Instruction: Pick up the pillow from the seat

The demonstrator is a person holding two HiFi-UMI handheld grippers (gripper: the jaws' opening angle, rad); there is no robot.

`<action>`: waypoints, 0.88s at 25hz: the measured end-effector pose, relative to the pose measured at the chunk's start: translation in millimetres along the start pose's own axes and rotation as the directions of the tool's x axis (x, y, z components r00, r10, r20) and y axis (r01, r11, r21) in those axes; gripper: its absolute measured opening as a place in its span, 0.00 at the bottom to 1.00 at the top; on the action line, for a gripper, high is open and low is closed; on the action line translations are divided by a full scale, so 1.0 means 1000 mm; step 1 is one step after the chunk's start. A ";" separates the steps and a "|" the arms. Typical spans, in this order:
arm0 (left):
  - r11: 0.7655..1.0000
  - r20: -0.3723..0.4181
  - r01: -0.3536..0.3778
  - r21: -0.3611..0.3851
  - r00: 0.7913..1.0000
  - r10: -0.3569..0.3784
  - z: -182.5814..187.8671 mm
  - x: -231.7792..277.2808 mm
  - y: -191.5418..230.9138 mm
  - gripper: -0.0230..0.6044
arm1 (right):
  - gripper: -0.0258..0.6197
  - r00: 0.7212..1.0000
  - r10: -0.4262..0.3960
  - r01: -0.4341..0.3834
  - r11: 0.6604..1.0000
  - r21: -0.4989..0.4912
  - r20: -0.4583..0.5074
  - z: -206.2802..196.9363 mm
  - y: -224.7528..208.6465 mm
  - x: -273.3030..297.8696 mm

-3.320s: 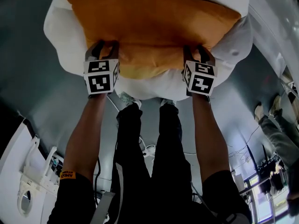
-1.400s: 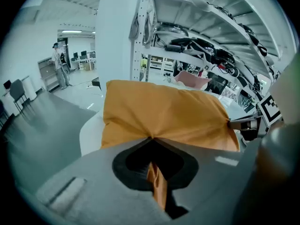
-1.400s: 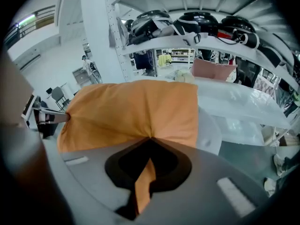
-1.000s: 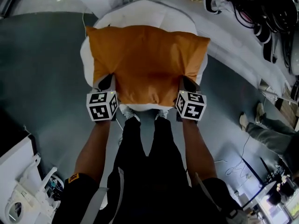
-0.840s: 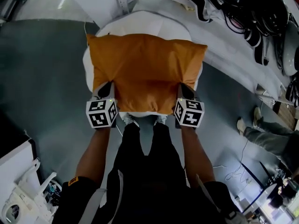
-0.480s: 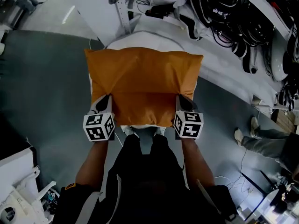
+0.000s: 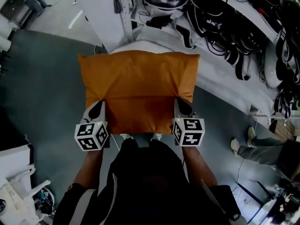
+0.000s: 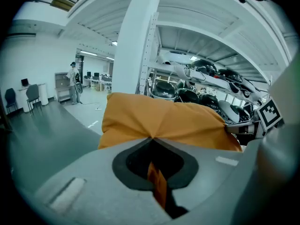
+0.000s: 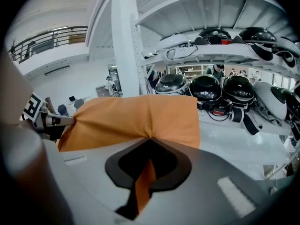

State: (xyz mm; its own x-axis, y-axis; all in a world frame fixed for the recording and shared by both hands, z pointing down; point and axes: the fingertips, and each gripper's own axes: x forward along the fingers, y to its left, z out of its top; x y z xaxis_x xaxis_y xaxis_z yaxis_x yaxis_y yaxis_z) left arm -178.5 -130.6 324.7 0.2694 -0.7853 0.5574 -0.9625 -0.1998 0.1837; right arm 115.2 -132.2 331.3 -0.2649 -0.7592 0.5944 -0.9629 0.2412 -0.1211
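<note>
An orange pillow (image 7: 137, 88) hangs flat in the air in front of me, held at its near edge by both grippers. My left gripper (image 7: 97, 110) is shut on the pillow's near left part, its cloth pinched between the jaws (image 8: 157, 189). On the near right part my right gripper (image 7: 182, 108) is shut the same way, orange cloth caught in the jaws (image 9: 143, 184). The white seat (image 7: 154, 47) shows only as a strip beyond the pillow's far edge. In each gripper view the pillow (image 8: 164, 123) (image 9: 131, 116) fills the middle.
A white shelf (image 7: 234, 74) with dark helmets (image 9: 204, 90) and cables runs along the right and far side. A white column (image 8: 133, 46) rises ahead. Grey floor (image 7: 42, 88) lies to the left. A white machine (image 7: 14, 182) stands at lower left, and another person's legs (image 7: 258, 149) at right.
Both grippers have lifted the pillow off the white seat and drawn it toward me. The seat has slid under and behind the pillow, and the helmet shelf has come into view.
</note>
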 end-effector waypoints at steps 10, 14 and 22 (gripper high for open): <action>0.993 0.115 -0.093 -0.073 0.988 0.101 0.018 -0.060 -0.037 0.04 | 0.05 0.989 0.114 -0.103 0.988 -0.115 0.092 0.039 -0.005 -0.056; 0.993 0.146 -0.094 -0.070 0.984 0.103 0.017 -0.078 -0.047 0.04 | 0.05 0.985 0.119 -0.103 0.987 -0.123 0.127 0.046 -0.006 -0.074; 0.998 0.193 -0.054 -0.045 0.979 0.062 0.015 -0.111 -0.041 0.04 | 0.05 0.983 0.080 -0.064 0.993 -0.103 0.162 0.039 0.018 -0.110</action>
State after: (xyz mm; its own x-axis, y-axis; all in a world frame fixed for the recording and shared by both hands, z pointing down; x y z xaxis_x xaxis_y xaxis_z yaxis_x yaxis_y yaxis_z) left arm -169.7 -44.1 242.7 0.1979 -0.8943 0.4013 -0.9732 -0.1304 0.1894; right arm 125.3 -67.7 233.0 -0.3459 -0.8255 0.4459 -0.9337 0.3498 -0.0766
